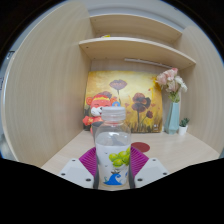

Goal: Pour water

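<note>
Your desk (175, 150) is light wood, set against a wall of the same tone. On it, at the back, you have a flower painting (125, 100) leaning upright, a toy figure (97, 106) before its left part, and a blue vase (172, 117) of flowers to the right with a tiny potted plant (184, 125) beside it. Above, two wooden shelves (135, 45) hang on the wall; what they carry can't be made out.

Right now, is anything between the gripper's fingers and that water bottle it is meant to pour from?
Nothing visible stands in the way. The water bottle already stands between the two fingers, whose pink pads flank its labelled lower part. Whether both pads press on it cannot be told. The red cup sits just behind the bottle, not between.
</note>
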`<state>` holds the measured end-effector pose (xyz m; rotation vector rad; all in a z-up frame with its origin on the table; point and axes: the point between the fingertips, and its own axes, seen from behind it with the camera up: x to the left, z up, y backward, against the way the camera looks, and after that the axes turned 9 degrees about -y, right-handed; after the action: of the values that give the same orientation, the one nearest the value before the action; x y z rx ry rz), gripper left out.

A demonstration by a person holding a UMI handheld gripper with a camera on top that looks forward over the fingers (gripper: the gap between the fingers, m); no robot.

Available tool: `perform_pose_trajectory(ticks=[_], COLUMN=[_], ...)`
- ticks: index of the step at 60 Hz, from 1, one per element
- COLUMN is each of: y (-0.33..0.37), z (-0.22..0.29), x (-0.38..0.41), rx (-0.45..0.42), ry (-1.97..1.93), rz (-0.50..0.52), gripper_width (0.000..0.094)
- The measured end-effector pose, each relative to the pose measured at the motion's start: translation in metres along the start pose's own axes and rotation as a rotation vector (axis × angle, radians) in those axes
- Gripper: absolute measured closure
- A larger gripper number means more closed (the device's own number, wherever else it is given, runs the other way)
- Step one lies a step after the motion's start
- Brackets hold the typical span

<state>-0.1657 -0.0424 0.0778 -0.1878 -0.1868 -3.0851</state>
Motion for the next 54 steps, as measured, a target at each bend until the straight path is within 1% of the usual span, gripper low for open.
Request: perform_pose_trajectory(ticks=[4, 16, 23, 32, 35, 38, 46, 54], y=[-0.002, -0.002, -0.009, -0.038, -0.052, -0.066, -0.097, -0.119], z=[0.000, 0.002, 0.024, 0.058, 0.072, 0.085, 0.126, 0.155], x=[0.000, -0.004, -0.043, -0.111, -0.125, -0.134, -0.133, -0.108], rx=[-0.005, 0.011, 0.005, 0.019, 0.008, 0.017, -0.006, -0.068], ry=[0.002, 0.015, 0.124, 0.420, 0.528, 0.652, 0.998, 1.346], rz=[-0.009, -0.004, -0.041, -0.128, -0.167, -0.179, -0.189, -0.185], gripper_width=[0.0550, 0.0550, 0.0551, 0.0551, 0.0551, 0.0551, 0.0550, 0.0553])
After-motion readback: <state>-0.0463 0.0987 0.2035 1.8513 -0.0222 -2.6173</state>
